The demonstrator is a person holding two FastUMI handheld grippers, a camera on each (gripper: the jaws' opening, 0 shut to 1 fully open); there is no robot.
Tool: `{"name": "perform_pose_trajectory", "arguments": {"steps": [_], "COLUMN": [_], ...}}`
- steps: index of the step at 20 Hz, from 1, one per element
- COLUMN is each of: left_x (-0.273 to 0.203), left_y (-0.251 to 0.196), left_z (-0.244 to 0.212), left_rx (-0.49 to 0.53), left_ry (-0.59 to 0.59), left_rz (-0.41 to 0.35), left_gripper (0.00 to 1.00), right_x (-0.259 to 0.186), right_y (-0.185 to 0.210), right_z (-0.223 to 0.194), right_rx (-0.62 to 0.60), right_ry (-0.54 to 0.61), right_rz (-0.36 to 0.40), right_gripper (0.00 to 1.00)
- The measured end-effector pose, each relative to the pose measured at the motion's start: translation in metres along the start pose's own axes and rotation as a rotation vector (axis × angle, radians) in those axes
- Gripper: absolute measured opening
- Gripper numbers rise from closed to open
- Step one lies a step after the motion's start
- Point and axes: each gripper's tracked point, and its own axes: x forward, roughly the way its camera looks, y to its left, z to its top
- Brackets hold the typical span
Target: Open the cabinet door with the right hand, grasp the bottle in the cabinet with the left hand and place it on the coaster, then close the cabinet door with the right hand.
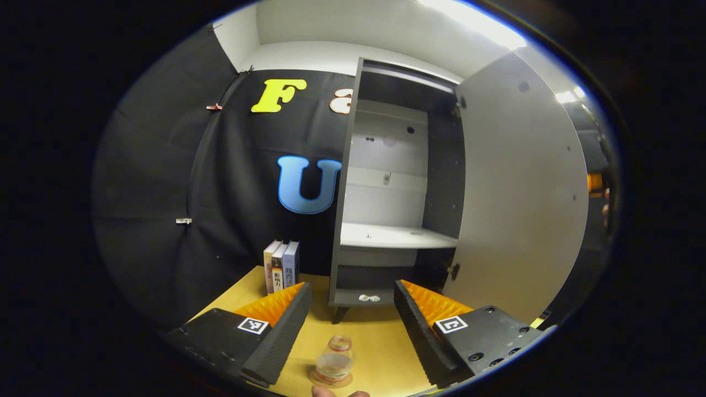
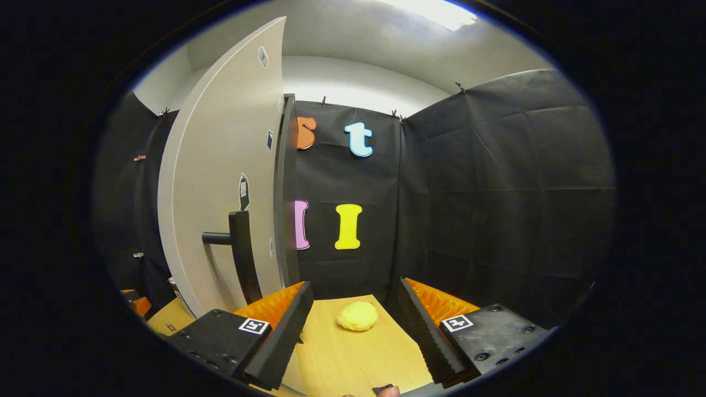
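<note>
A small clear bottle (image 1: 334,359) stands upright on a round coaster (image 1: 319,381) on the wooden table, close in front of the cabinet (image 1: 397,182). My left gripper (image 1: 352,286) is open, its fingers apart on either side above the bottle and not touching it. The cabinet door (image 1: 524,187) is swung wide open to the right, and the shelves inside hold no bottle. In the right gripper view the door (image 2: 220,182) stands at left with its dark handle (image 2: 238,242). My right gripper (image 2: 356,284) is open and holds nothing, just right of the handle.
Three books (image 1: 281,264) stand left of the cabinet. Small white bits (image 1: 368,298) lie on the cabinet's bottom shelf. A yellow lumpy object (image 2: 357,316) rests on the table (image 2: 353,353) ahead of the right gripper. Black cloth walls close the booth.
</note>
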Motion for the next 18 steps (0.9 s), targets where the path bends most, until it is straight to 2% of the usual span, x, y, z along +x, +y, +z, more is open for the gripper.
{"name": "perform_pose_trajectory", "arguments": {"steps": [4, 6, 9, 13, 18], "left_x": [0.005, 0.003, -0.003, -0.016, -0.03], "left_y": [0.003, 0.008, 0.015, 0.028, 0.036], "left_z": [0.062, 0.085, 0.109, 0.11, 0.101], "left_rx": [0.013, 0.041, 0.055, 0.108, 0.087], "left_ry": [-0.015, -0.007, -0.016, 0.021, 0.051], "left_rz": [0.071, 0.102, 0.125, 0.147, 0.146], "left_gripper": [0.95, 0.92, 0.95, 0.92, 0.95], "right_x": [-0.002, -0.004, -0.007, -0.006, -0.005], "right_y": [-0.002, 0.0, 0.004, 0.014, 0.015], "right_z": [0.003, 0.004, 0.004, 0.008, 0.007], "right_rx": [0.044, 0.064, 0.089, 0.121, 0.16], "right_ry": [0.009, 0.015, 0.021, 0.022, 0.035], "right_rz": [0.027, 0.044, 0.064, 0.092, 0.086], "right_gripper": [0.97, 0.98, 0.97, 0.97, 0.97]}}
